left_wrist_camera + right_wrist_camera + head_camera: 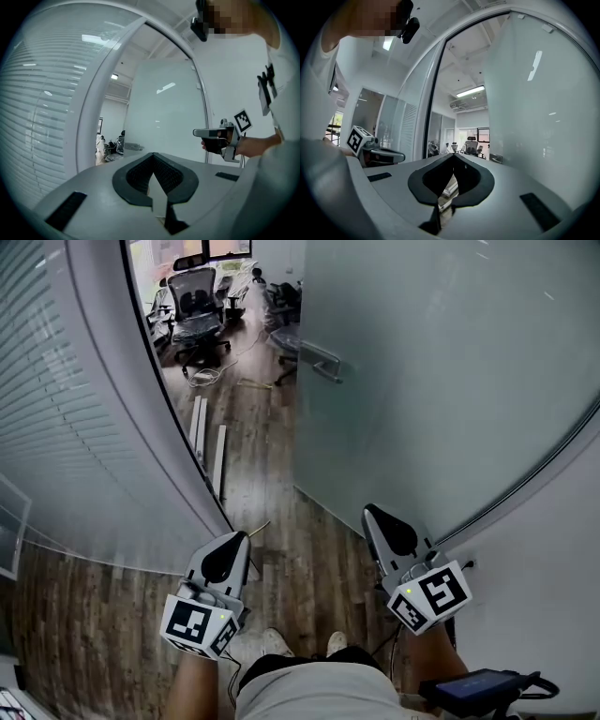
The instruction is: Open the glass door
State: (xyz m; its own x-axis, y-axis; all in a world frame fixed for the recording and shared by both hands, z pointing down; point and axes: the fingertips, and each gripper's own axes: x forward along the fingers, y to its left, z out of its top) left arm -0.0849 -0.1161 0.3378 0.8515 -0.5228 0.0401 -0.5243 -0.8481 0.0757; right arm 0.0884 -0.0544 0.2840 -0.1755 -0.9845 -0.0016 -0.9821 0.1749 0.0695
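The frosted glass door [441, 362] stands swung ajar on the right, its metal handle [321, 360] at the free edge. A gap to the room beyond shows between the door and the dark door frame [159, 381]. My left gripper [234, 538] is held low by the frame, shut and empty. My right gripper [375, 514] is near the door's bottom edge, shut and holding nothing. In the left gripper view, the left gripper [153, 157] points at the door [164, 117] and its handle [133, 146]. The right gripper [453, 157] faces the opening, with the door [543, 108] to its right.
A frosted wall with blinds [66, 409] curves along the left. A white wall [553, 549] stands at the right. Beyond the opening are office chairs [197, 296], cables [202, 378] and long pale strips [208, 442] on the wooden floor. The person's shoes [272, 643] are below.
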